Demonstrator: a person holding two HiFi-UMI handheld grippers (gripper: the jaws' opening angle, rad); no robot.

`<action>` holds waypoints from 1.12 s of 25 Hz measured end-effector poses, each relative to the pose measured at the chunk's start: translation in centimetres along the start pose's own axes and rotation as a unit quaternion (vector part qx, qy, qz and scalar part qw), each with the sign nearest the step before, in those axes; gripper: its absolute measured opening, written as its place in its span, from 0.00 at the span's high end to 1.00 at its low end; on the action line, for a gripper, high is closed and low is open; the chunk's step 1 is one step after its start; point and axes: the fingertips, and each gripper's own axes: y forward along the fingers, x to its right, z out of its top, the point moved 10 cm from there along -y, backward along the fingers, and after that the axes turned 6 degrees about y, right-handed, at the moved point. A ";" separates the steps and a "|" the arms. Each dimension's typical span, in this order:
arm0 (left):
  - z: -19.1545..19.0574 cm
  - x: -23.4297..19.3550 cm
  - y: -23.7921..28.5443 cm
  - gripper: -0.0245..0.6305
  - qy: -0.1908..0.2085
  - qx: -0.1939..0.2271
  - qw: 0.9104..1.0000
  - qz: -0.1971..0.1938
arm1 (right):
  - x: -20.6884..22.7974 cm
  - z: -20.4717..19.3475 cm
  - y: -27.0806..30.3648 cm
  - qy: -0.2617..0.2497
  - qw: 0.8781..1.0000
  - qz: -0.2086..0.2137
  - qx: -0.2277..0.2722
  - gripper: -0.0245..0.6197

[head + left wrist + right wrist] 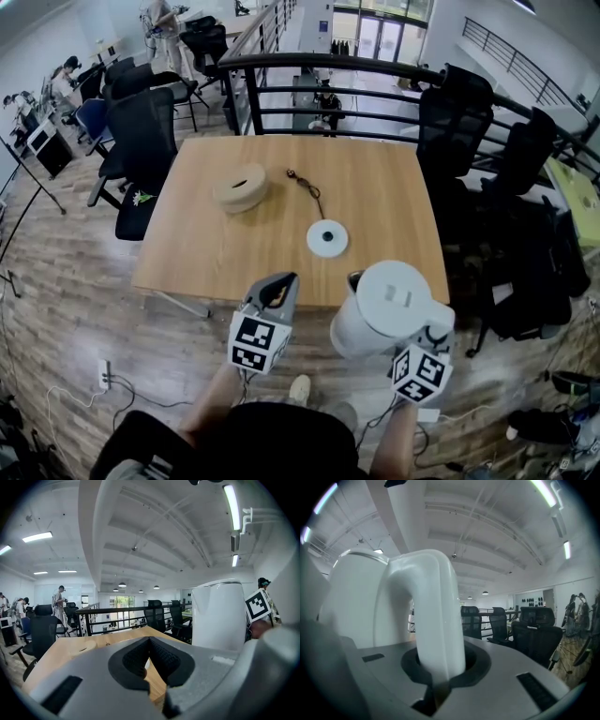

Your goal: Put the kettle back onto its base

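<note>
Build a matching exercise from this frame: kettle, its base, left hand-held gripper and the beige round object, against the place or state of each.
Things
1. kettle
2. base
3. left hand-held gripper
4. beige round object

Place or state
A. jaws together, nothing between them
B. on the table, left of the white disc in the head view
C. bare on the table, cord trailing away from it
D. held by its handle in the right hand-held gripper, at the table's near edge

Pairs: 1-D, 2-C, 3-A, 4-B
</note>
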 end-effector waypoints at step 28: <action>0.1 -3.7 9.1 0.97 -0.041 -0.019 0.993 0.107 | -1.1 1.6 18.1 -0.021 0.992 0.124 0.009 0.92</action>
